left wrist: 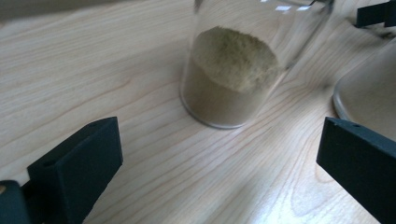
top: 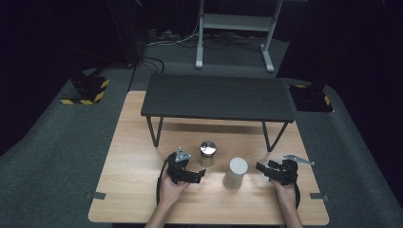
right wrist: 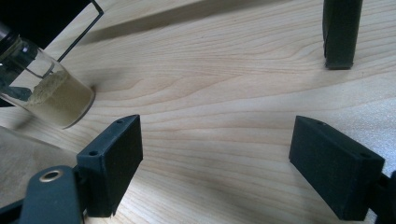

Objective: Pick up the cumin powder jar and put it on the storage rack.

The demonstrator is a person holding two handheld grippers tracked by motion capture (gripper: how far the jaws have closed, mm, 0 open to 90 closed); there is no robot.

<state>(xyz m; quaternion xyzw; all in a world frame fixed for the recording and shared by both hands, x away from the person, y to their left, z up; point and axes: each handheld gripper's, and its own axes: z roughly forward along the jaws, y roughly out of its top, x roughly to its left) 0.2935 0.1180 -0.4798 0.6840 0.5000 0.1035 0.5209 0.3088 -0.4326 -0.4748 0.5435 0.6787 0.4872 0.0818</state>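
While both hand-held grippers gape empty, the glass jar (left wrist: 233, 65) bears no readable label.

I see my left black hand-held gripper (top: 202, 174) topped by a grey three-cornered plate with a black cable looping behind it. My right black hand-held gripper (top: 259, 167) carries the same grey plate and cable. Up close, the blocky matte black jaws show small screw holes and one brass-coloured ring. My forearms are bare, without sleeves.
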